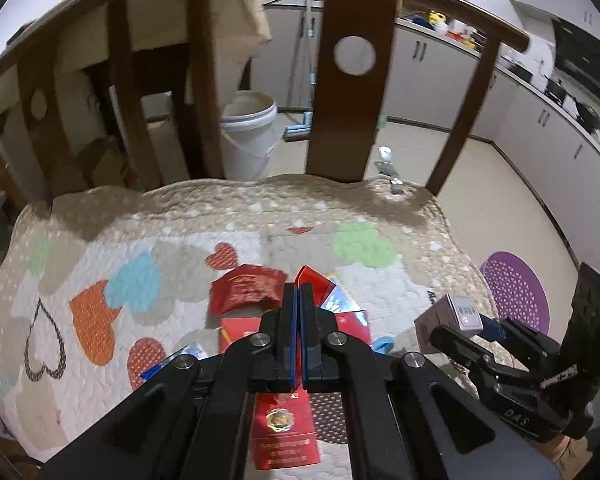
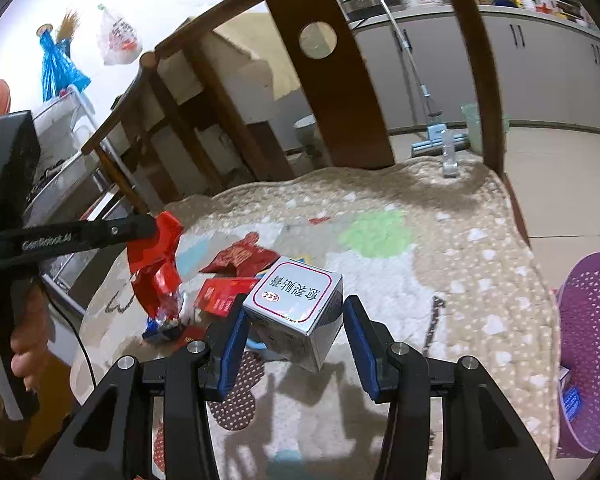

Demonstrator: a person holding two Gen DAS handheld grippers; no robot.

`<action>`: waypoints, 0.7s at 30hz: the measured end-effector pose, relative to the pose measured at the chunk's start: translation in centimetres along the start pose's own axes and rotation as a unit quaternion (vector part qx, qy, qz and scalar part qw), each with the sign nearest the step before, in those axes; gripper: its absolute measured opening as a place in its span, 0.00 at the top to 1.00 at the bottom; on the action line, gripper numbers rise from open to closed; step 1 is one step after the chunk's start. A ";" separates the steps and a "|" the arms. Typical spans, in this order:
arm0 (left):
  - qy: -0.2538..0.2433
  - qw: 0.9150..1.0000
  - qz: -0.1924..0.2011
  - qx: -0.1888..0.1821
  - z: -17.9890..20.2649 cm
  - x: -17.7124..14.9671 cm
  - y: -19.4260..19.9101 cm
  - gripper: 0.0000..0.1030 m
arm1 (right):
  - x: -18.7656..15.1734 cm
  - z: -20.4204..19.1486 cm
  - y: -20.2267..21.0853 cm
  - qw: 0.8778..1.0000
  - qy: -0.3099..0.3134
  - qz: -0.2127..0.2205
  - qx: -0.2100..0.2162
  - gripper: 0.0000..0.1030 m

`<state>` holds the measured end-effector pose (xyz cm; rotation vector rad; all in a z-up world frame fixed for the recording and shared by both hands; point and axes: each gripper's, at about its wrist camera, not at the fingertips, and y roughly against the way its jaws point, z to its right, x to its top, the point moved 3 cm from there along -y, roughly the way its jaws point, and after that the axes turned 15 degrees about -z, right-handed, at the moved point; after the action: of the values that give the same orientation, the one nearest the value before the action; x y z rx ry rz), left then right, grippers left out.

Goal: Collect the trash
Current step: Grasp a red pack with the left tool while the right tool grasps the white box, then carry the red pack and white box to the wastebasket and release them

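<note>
The left tool [image 1: 299,294] is closed on a red wrapper [image 2: 156,256], lifted clear of the cushion [image 1: 100,248]. The right tool [image 2: 294,320] grips a silver box [image 2: 296,308] by opposite sides, jaws spread to its width, near the cushion's middle. The wrapper looks light, crinkly and slippery; pinch an edge firmly. The box seems light, stiff cardboard; flat faces suit it. A purple basket [image 2: 592,344] sits right.

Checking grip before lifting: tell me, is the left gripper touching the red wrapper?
Touching. Right wrist view shows left gripper pinching red wrapper, which hangs from it.
</note>
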<state>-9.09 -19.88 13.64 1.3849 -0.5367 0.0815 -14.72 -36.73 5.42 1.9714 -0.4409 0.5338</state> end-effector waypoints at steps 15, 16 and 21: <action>-0.051 0.999 -0.004 0.001 4.8 0.3 -0.8 0.99 | 0.1 2.5 1.4 0.999 -0.032 0.013 -0.018 0.50; -0.054 0.999 -0.003 0.000 5.1 0.4 -0.9 0.99 | 0.1 2.7 1.6 0.999 -0.035 0.013 -0.019 0.50; -0.071 0.997 0.001 -0.002 6.9 1.0 -1.0 0.99 | 0.1 3.9 2.4 0.998 -0.051 0.018 -0.028 0.50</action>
<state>-10.03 -26.84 13.69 1.3926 -0.6568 -0.0166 -15.20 -41.24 5.65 1.9454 -0.5508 0.4396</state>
